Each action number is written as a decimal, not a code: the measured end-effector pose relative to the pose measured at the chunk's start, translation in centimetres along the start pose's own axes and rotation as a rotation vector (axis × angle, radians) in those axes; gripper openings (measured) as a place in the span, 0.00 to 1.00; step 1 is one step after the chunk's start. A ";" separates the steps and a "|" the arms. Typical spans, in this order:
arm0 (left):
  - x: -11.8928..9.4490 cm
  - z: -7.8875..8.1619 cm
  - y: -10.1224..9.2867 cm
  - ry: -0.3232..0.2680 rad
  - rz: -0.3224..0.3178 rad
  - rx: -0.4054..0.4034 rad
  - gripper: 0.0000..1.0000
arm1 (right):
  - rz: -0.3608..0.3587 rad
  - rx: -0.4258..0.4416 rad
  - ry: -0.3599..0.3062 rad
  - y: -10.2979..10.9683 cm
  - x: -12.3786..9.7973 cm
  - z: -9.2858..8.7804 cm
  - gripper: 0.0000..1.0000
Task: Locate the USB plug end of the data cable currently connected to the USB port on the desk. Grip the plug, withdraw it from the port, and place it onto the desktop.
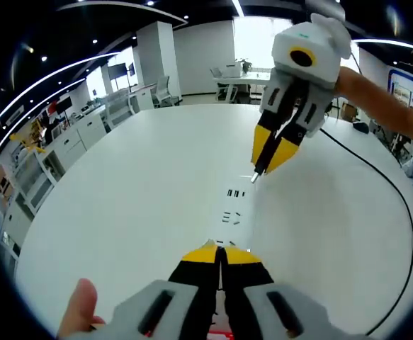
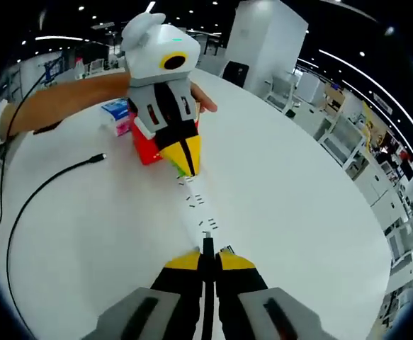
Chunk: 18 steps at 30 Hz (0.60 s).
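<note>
USB plug (image 1: 255, 176) is pinched in the right tool (image 1: 261, 170), jaws clenched on it, its silver tip poking out past them and angled down at the white surface (image 1: 135, 198). It hangs just beside the row of small ports (image 1: 235, 193) and looks barely clear of them, though I can't tell for sure. Its black cable (image 1: 376, 170) trails away across the surface. The left tool (image 1: 221, 252) is shut with nothing in it, on the far side of the ports, so setting the plug down falls to the right tool.

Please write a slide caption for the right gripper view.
Right hand-held gripper clamps the cable near desk ports; left hand-held gripper opposite.
</note>
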State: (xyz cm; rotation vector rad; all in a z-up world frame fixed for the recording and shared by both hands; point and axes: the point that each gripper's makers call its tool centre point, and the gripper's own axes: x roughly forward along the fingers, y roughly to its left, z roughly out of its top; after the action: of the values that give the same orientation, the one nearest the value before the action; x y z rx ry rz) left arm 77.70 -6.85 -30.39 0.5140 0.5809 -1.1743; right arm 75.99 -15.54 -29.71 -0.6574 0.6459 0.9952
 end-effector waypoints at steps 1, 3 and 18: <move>0.0 0.0 0.0 0.000 0.000 0.000 0.02 | -0.008 0.003 -0.014 0.2 -0.2 0.0 0.10; 0.0 0.0 0.0 0.000 -0.001 -0.001 0.02 | -0.013 0.017 -0.037 0.3 -0.4 0.1 0.10; 0.1 0.0 -0.1 -0.001 0.000 -0.002 0.02 | -0.058 0.091 -0.200 2.0 -1.7 0.0 0.10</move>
State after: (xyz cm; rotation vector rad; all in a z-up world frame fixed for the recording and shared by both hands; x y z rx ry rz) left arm 77.60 -6.97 -30.43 0.5123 0.5813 -1.1739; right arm 73.50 -15.67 -28.86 -0.4873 0.4904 0.9575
